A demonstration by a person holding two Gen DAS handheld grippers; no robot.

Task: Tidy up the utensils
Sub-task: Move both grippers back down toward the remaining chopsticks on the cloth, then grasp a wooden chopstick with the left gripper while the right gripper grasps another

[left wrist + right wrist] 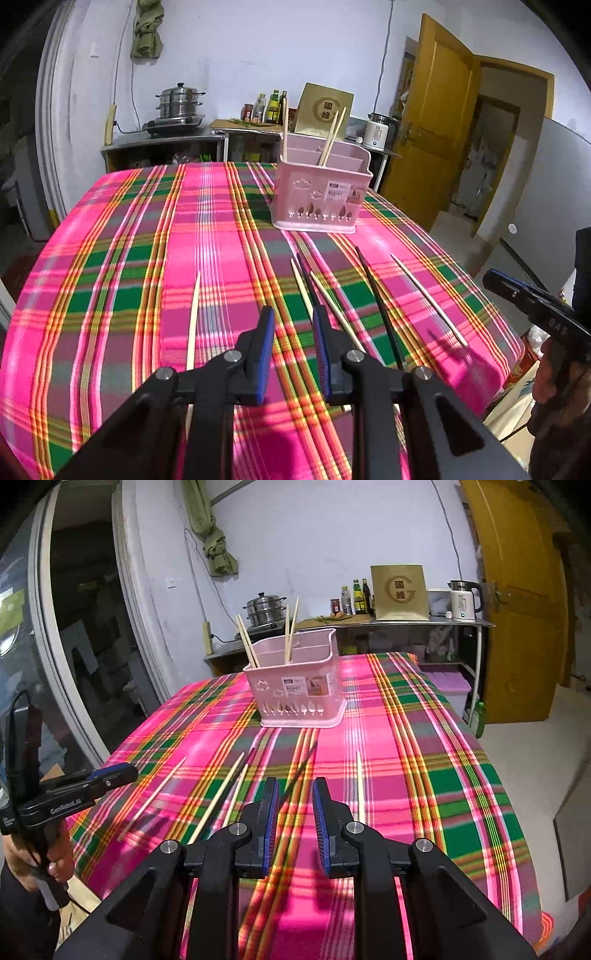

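Observation:
A pink utensil basket [319, 192] stands on the plaid tablecloth and holds several wooden chopsticks; it also shows in the right wrist view [299, 688]. Several loose chopsticks lie on the cloth nearer me: a wooden one at left [194, 317], wooden ones [428, 299] at right, and dark ones [378, 302]. My left gripper [293, 317] is open and empty above the cloth, and shows at the left of the right wrist view [114, 773]. My right gripper [295, 790] is open, with a dark chopstick [301, 771] lying between its fingers' line; it appears at the right edge of the left wrist view [495, 282].
The table [461, 775] is covered in pink and green plaid. Behind it stand a counter with a steamer pot [180, 101], bottles [271, 107], a gold box [325, 110] and a kettle [463, 600]. A yellow door [439, 118] is at right.

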